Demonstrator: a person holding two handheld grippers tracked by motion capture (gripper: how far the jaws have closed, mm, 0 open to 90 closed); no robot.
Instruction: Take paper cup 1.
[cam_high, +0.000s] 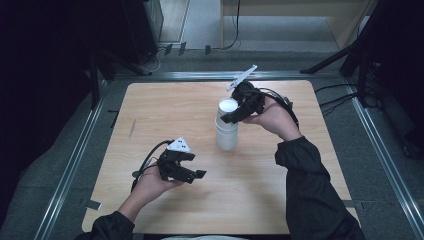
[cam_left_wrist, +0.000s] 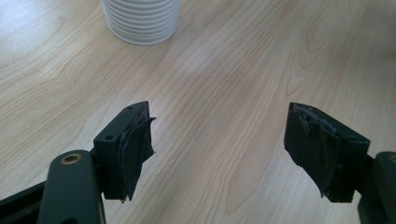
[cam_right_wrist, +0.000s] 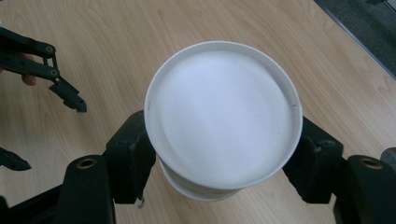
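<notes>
Right tool (angled down) clamps cup stack.

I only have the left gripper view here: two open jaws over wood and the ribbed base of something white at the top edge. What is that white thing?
Observer: A stack of white paper cups, standing upside down on the table.
Operator: Is the other hand anywhere near it?
Observer: Yes. The right gripper is at the top of the stack, coming in from its far right side in the high view.
Operator: Holding it, or just close?
Observer: In the right gripper view its pads press on both sides of the top cup, just under the rim.
Operator: And my gripper?
Observer: The left gripper is near the front left of the stack, apart from it, holding nothing.
</notes>
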